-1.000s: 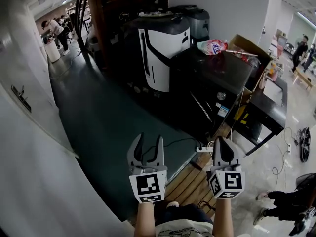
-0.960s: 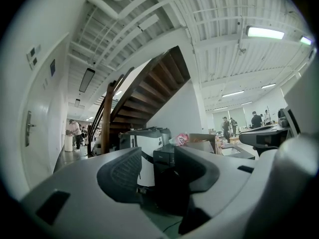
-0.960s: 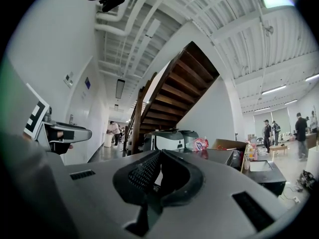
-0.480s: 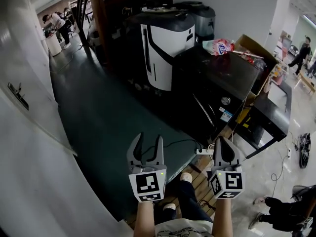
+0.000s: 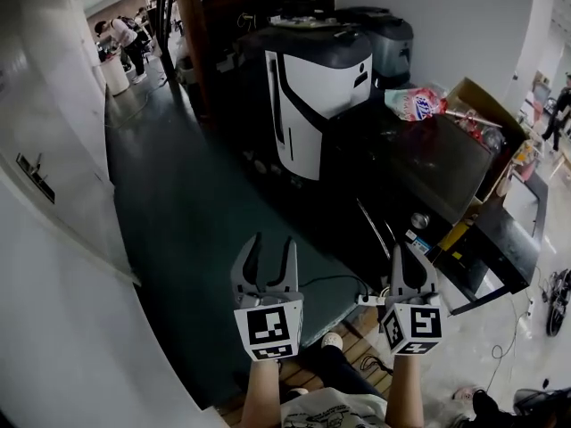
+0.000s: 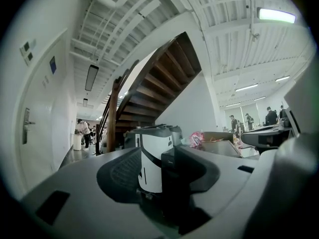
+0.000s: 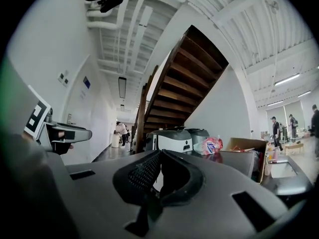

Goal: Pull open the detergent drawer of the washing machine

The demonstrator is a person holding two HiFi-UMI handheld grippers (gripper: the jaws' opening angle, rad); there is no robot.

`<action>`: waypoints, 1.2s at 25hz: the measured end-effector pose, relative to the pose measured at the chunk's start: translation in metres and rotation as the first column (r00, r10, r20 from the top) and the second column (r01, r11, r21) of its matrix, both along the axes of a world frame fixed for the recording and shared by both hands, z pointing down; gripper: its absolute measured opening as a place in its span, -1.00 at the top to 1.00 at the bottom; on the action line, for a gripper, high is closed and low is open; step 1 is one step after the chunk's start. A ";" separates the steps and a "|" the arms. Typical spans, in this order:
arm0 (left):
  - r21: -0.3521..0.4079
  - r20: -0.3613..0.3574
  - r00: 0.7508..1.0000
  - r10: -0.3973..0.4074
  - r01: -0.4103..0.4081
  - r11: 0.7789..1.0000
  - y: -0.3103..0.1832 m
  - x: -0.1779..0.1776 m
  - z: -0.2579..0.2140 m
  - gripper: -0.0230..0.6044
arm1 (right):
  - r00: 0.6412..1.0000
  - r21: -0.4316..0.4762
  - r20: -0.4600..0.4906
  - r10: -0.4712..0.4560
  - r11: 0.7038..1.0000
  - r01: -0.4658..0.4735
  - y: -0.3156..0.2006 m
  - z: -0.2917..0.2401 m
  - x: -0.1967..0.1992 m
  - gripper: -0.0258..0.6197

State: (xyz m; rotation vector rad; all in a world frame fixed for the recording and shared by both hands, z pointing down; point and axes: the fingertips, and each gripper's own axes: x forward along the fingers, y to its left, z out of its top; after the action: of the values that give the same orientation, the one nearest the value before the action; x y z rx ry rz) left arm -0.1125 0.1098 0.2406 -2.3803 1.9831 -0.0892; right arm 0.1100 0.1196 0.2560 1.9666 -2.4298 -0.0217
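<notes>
— Where is the washing machine (image 5: 426, 163)?
— There is one, black and glossy, ahead on the right. It has one round knob (image 5: 419, 220). The stickers (image 5: 413, 238) are too small to read.
— And the two grippers?
— The left gripper (image 5: 272, 242) is wide open and empty. The right gripper (image 5: 401, 251) is closed on nothing.

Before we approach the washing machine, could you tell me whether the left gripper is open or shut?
Open: the left gripper has its jaws wide apart, with nothing between them.
</notes>
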 end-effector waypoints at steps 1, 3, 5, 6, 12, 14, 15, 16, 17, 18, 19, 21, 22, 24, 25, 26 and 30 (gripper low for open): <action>0.001 0.000 1.000 -0.005 0.005 1.000 -0.013 0.005 -0.002 0.28 | 1.000 0.002 -0.001 -0.008 1.000 0.008 -0.015 -0.003 0.005 0.88; 0.006 -0.001 1.000 -0.018 0.018 1.000 -0.040 0.016 -0.007 0.28 | 1.000 0.010 -0.002 -0.025 1.000 0.025 -0.046 -0.009 0.015 0.88; 0.014 -0.002 0.999 -0.034 0.034 0.999 -0.067 0.026 -0.013 0.28 | 0.999 0.020 -0.003 -0.043 0.999 0.043 -0.077 -0.015 0.024 0.88; 0.017 -0.001 0.999 -0.041 0.041 0.999 -0.080 0.030 -0.015 0.28 | 0.999 0.024 -0.003 -0.052 0.998 0.052 -0.091 -0.017 0.028 0.88; 0.005 -0.011 0.997 -0.080 0.080 0.997 -0.139 0.055 -0.009 0.27 | 0.995 0.028 -0.001 -0.096 0.995 0.096 -0.157 -0.017 0.051 0.88; -0.010 -0.014 0.996 -0.084 0.084 0.996 -0.153 0.062 -0.003 0.27 | 0.995 0.023 0.001 -0.102 0.994 0.102 -0.172 -0.014 0.056 0.88; -0.018 -0.013 0.996 -0.085 0.085 0.996 -0.160 0.066 0.001 0.26 | 0.995 0.018 0.002 -0.104 0.994 0.104 -0.179 -0.011 0.058 0.88; -0.026 -0.009 0.996 -0.086 0.086 0.996 -0.166 0.068 0.004 0.26 | 0.995 0.011 0.004 -0.104 0.994 0.104 -0.185 -0.007 0.060 0.88; -0.035 -0.006 0.996 -0.085 0.085 0.996 -0.171 0.070 0.008 0.26 | 0.995 0.004 0.005 -0.104 0.995 0.104 -0.191 -0.003 0.062 0.88; -0.043 -0.004 0.996 -0.085 0.085 0.995 -0.176 0.072 0.012 0.25 | 0.995 -0.004 0.006 -0.104 0.995 0.104 -0.196 0.000 0.063 0.88; -0.051 -0.004 0.996 -0.086 0.085 0.995 -0.181 0.072 0.015 0.25 | 0.995 -0.011 0.006 -0.103 0.995 0.103 -0.201 0.003 0.065 0.88; -0.064 -0.009 0.996 -0.090 0.089 0.994 -0.191 0.071 0.020 0.25 | 0.995 -0.022 0.009 -0.103 0.994 0.103 -0.209 0.008 0.066 0.88; -0.071 -0.015 0.996 -0.092 0.091 0.993 -0.196 0.070 0.022 0.25 | 0.995 -0.026 0.010 -0.104 0.994 0.104 -0.214 0.010 0.066 0.88; -0.084 -0.042 0.995 -0.091 0.087 0.993 -0.206 0.068 0.027 0.25 | 0.995 -0.034 0.012 -0.104 0.994 0.104 -0.222 0.013 0.065 0.88; -0.091 -0.062 0.994 -0.087 0.081 0.993 -0.211 0.068 0.030 0.25 | 0.995 -0.039 0.013 -0.103 0.994 0.103 -0.226 0.015 0.065 0.88; -0.098 -0.081 0.993 -0.081 0.073 0.993 -0.216 0.067 0.033 0.25 | 0.995 -0.044 0.014 -0.100 0.994 0.101 -0.230 0.017 0.064 0.88; -0.128 -0.178 0.983 -0.048 0.025 0.991 -0.241 0.069 0.046 0.25 | 0.996 -0.060 0.012 -0.091 0.994 0.092 -0.250 0.025 0.063 0.88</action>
State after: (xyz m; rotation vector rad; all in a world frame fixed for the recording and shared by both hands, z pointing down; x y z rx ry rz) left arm -0.0439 -0.1316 0.2870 -2.5117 2.1612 0.0018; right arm 0.1728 -0.1300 0.2807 1.8344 -2.4936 0.0595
